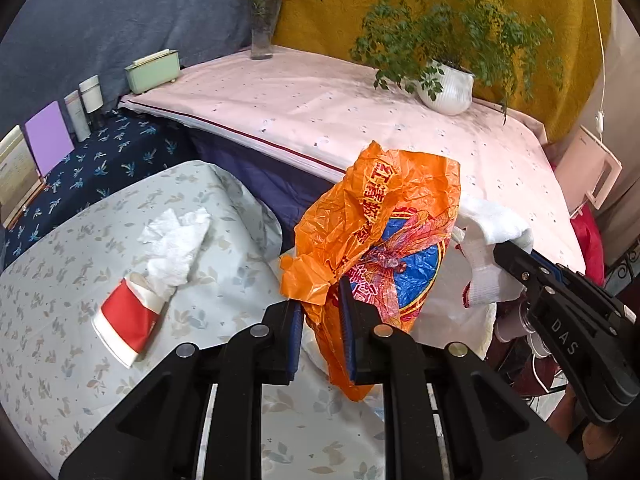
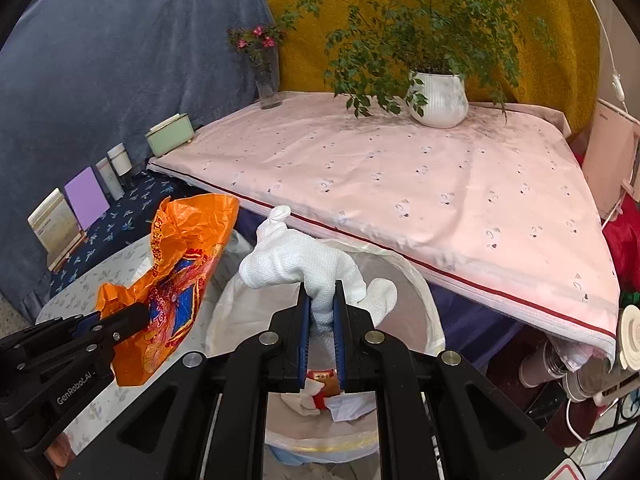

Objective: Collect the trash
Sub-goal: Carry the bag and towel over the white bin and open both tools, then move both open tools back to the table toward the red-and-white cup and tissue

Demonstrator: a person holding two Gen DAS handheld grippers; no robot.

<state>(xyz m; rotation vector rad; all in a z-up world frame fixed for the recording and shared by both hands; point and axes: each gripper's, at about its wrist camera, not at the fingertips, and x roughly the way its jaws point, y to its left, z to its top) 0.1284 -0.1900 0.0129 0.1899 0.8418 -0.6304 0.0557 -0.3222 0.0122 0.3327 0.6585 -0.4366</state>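
Left gripper (image 1: 322, 312) pinching a crumpled orange plastic bag with a blue and red print (image 1: 376, 240), held up at the edge of the round table in pale floral cloth (image 1: 224, 288). Right gripper (image 2: 322, 316) clamped on a white knitted cloth (image 2: 304, 268), raised directly over the open white-lined waste bin (image 2: 420, 300); paper scraps and a red-printed wrapper (image 2: 324, 390) lying inside the bin.

On the round table: a flattened red and white paper cup (image 1: 128, 320) touching a crumpled white tissue (image 1: 176, 244).

Behind the bin, a large table under a pink sheet with a dark red stripe (image 2: 400, 184), carrying a white ribbed pot with a green plant (image 2: 440, 98) and a glass vase of pink flowers (image 2: 268, 80). At left, on a navy patterned surface: a mint green box (image 2: 170, 134), two white tubes (image 2: 114, 172), a purple card (image 2: 86, 198).
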